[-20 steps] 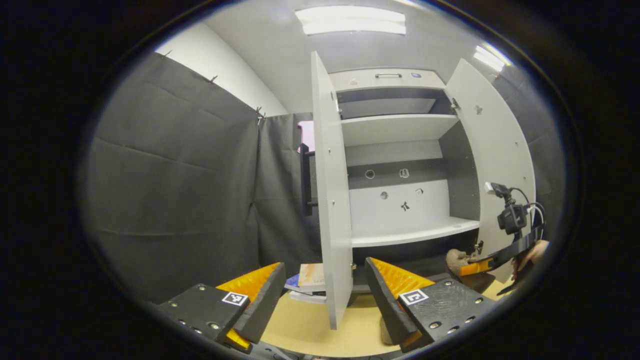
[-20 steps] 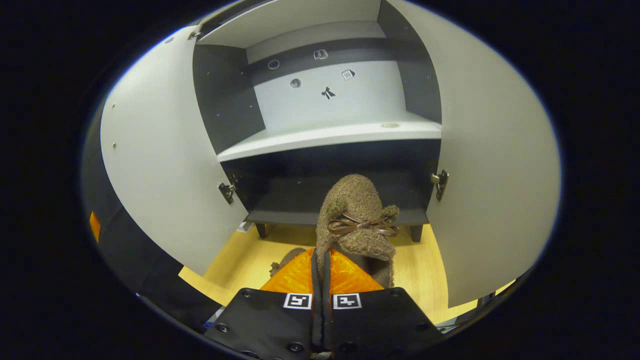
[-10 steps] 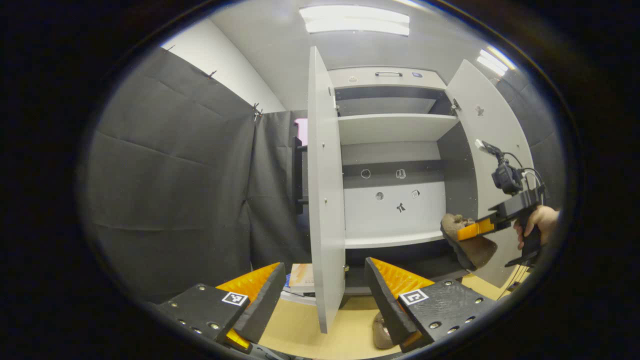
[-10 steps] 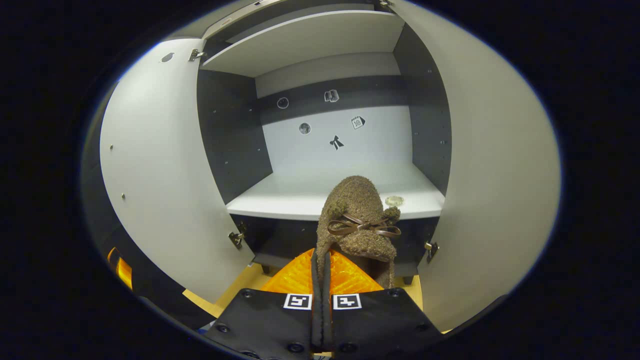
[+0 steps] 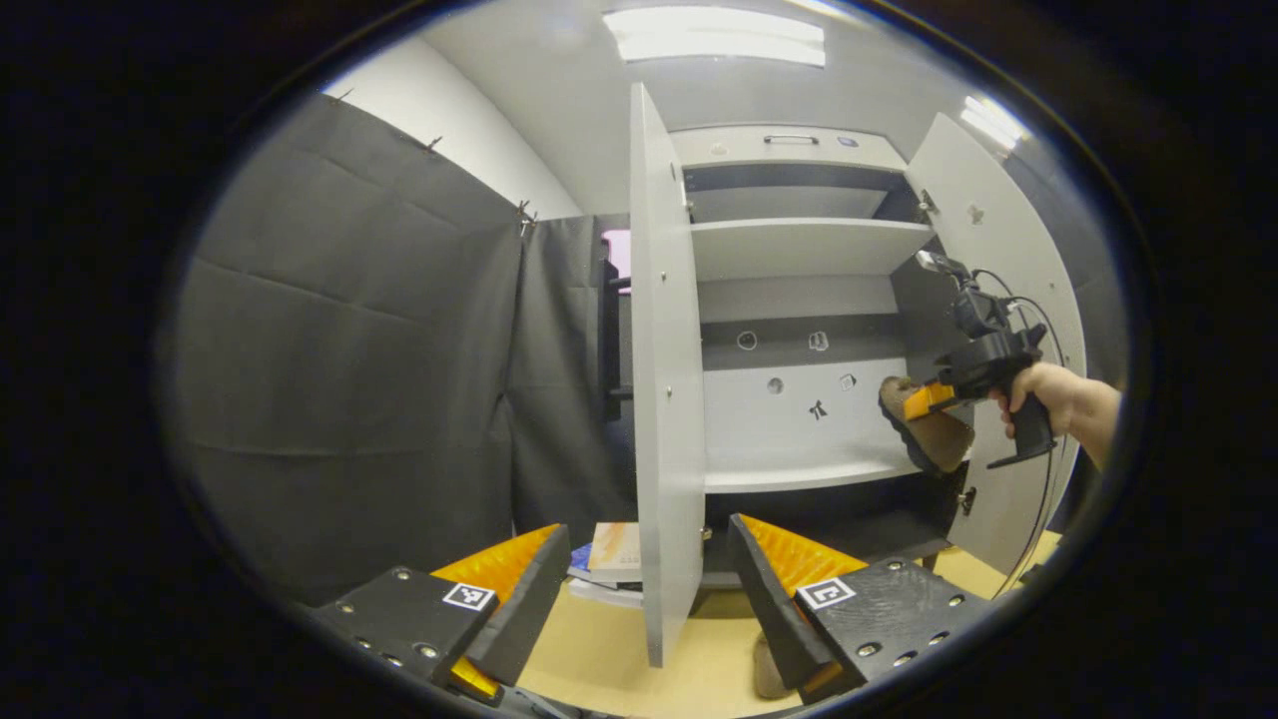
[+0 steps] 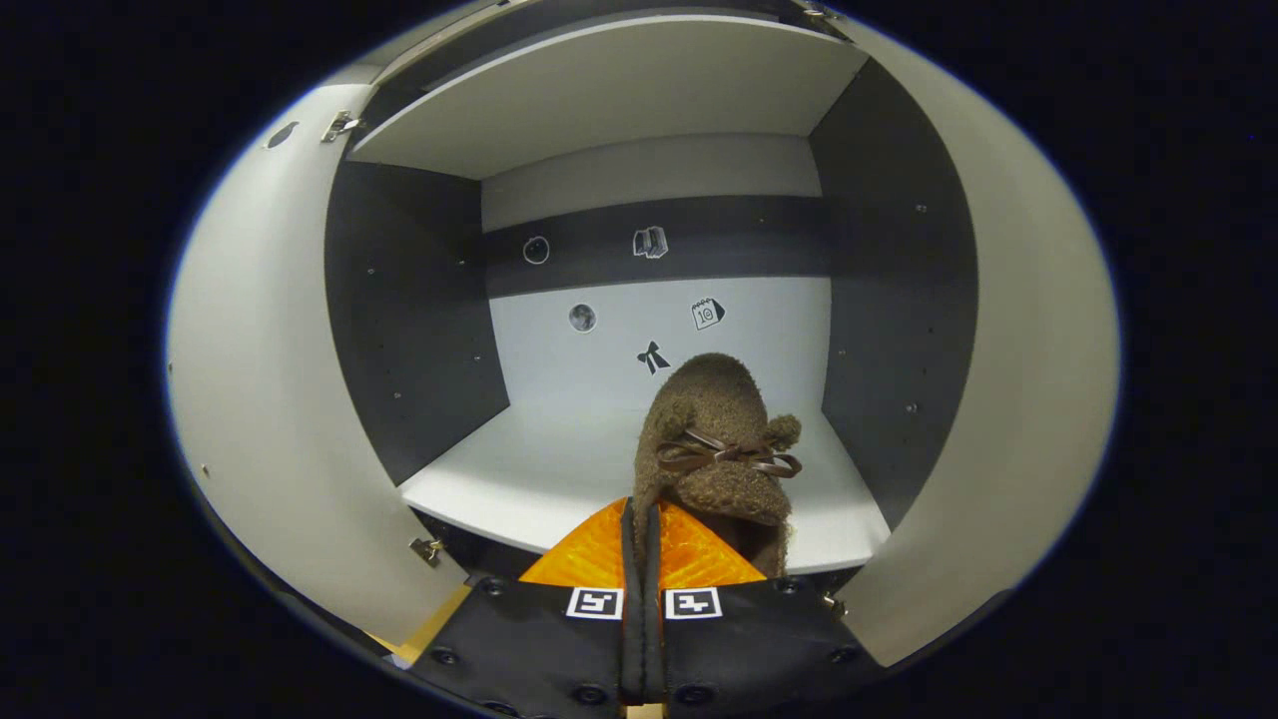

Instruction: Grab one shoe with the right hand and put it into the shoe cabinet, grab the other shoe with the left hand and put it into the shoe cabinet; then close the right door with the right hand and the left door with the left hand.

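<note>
Right gripper (image 6: 639, 519) clenched on brown fuzzy shoe (image 6: 714, 449), held in air at open front of shoe cabinet (image 5: 799, 250), above front edge of middle shelf (image 6: 519, 479). Shoe's long axis runs straight ahead of fingers, toe toward cabinet's back wall; judged next move: forward and down onto shelf. Left gripper (image 5: 639, 589) released, jaws spread wide, empty, low before edge of left door (image 5: 664, 399). Second shoe (image 5: 767, 679) on floor, just beside left gripper's finger, so left hand nearer it. Right door (image 5: 998, 250) open too.
</note>
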A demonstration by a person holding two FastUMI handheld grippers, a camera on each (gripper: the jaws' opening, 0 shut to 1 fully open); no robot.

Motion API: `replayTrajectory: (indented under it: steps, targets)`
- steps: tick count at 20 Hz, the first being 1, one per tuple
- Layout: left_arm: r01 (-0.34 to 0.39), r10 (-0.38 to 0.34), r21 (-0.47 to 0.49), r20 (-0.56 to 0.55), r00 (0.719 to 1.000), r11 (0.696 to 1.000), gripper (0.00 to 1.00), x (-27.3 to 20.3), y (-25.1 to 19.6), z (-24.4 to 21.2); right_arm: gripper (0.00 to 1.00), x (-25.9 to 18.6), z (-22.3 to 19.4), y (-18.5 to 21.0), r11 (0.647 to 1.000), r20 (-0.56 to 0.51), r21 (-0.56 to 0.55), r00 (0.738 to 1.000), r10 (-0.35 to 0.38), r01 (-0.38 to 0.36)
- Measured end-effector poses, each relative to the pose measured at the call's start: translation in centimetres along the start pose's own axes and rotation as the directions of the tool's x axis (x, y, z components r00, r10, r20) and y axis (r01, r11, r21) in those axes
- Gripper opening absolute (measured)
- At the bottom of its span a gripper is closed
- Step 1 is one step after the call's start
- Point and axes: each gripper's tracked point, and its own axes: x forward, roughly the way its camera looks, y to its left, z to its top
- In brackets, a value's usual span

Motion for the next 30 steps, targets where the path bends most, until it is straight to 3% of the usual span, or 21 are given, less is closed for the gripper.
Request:
replayTrajectory:
  steps: [5, 7, 13, 15, 16, 17, 20, 22, 23, 30]
  targets:
    - [-0.018, 0.018, 0.004, -0.014, 1.000, 1.000, 0.94, 0.2, 0.3, -0.4, 0.01, 5.1, 1.7, -1.5, 0.999, -0.009, -0.022, 0.999, -0.048, 0.048]
    - [-0.024, 0.024, 0.009, -0.020, 1.000, 1.000, 0.99, 0.1, 0.4, -0.6, 0.01, 6.9, 2.1, -2.0, 0.997, -0.015, -0.036, 0.998, -0.062, 0.061]
    - [-0.030, 0.030, 0.020, -0.042, 0.999, 0.999, 0.99, -0.3, 0.7, -1.4, 0.02, 9.8, 1.8, -2.5, 0.996, -0.050, -0.025, 0.995, -0.086, 0.085]
    - [-0.021, 0.022, 0.017, -0.045, 0.999, 1.000, 0.99, -0.3, 0.6, -1.7, 0.12, 9.8, 2.4, -3.0, 0.993, -0.016, -0.049, 0.994, -0.112, 0.111]
    - [-0.016, 0.016, 0.012, -0.046, 0.999, 1.000, 0.99, -0.3, 0.5, -1.8, 0.28, 9.2, 2.9, -2.6, 0.993, 0.011, -0.053, 0.994, -0.107, 0.107]
    - [-0.009, 0.010, 0.007, -0.049, 0.999, 1.000, 0.99, -0.4, 0.4, -1.9, 0.29, 8.7, 3.3, -2.5, 0.993, 0.036, -0.055, 0.994, -0.107, 0.109]
    - [0.017, -0.017, 0.004, -0.063, 0.998, 1.000, 0.99, -0.4, -0.3, -2.6, 1.00, 6.0, 4.2, -2.1, 0.991, 0.118, -0.067, 0.988, -0.104, 0.112]
    - [0.048, -0.047, 0.008, -0.079, 0.996, 0.999, 0.99, -0.3, -1.2, -3.4, 0.99, 3.6, 4.3, -2.0, 0.989, 0.167, -0.075, 0.980, -0.111, 0.125]
    - [0.067, -0.066, 0.009, -0.088, 0.994, 0.998, 0.94, -0.2, -1.7, -3.8, 0.98, 2.4, 4.2, -1.8, 0.989, 0.189, -0.076, 0.976, -0.108, 0.124]
    - [0.216, -0.215, -0.010, -0.153, 0.965, 0.976, 0.99, 0.4, -6.2, -7.2, 0.97, -6.9, 2.2, -1.0, 0.990, 0.348, -0.087, 0.934, -0.078, 0.115]
